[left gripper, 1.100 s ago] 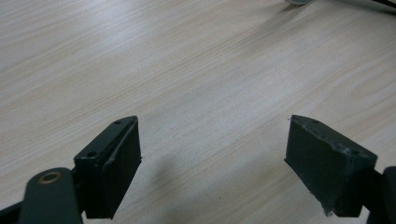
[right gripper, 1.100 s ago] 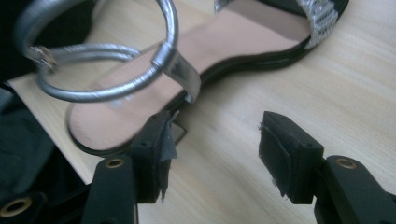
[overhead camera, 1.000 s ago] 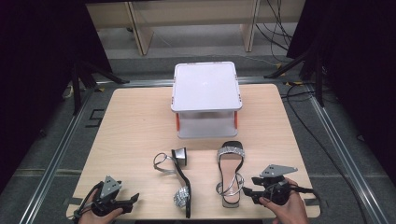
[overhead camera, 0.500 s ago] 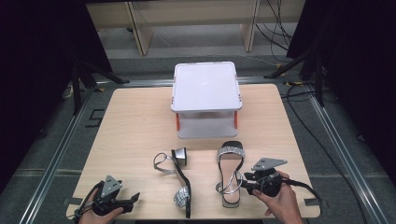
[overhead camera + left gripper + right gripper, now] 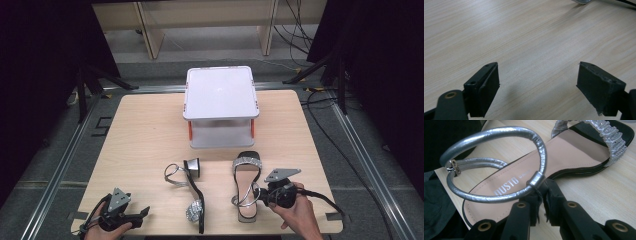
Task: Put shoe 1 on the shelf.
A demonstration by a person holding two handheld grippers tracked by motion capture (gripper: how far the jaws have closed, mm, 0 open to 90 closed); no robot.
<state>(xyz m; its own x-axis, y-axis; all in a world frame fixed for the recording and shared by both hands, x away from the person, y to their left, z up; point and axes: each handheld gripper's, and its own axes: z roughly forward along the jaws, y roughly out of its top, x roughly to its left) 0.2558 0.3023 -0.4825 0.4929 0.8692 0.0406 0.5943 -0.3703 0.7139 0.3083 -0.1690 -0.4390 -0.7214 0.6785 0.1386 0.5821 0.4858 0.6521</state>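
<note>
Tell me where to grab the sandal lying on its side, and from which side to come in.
Grip the sandal lying on its side at its silver ankle strap, coming from the left with the left gripper, whose jaws stand open. The strap loops clear of the sole, thin enough to pinch, probably easier than the flat sole.

We see two sandals side by side at the counter's (image 5: 150, 130) near edge: one (image 5: 192, 192) left, one (image 5: 247, 187) right, a stand (image 5: 220, 92) behind them.

We count: sandals 2 (image 5: 248, 186) (image 5: 192, 192) | white two-tier stand 1 (image 5: 220, 97) | hand-held grippers 2 (image 5: 257, 194) (image 5: 145, 212) | wooden surface 1 (image 5: 145, 130)
</note>
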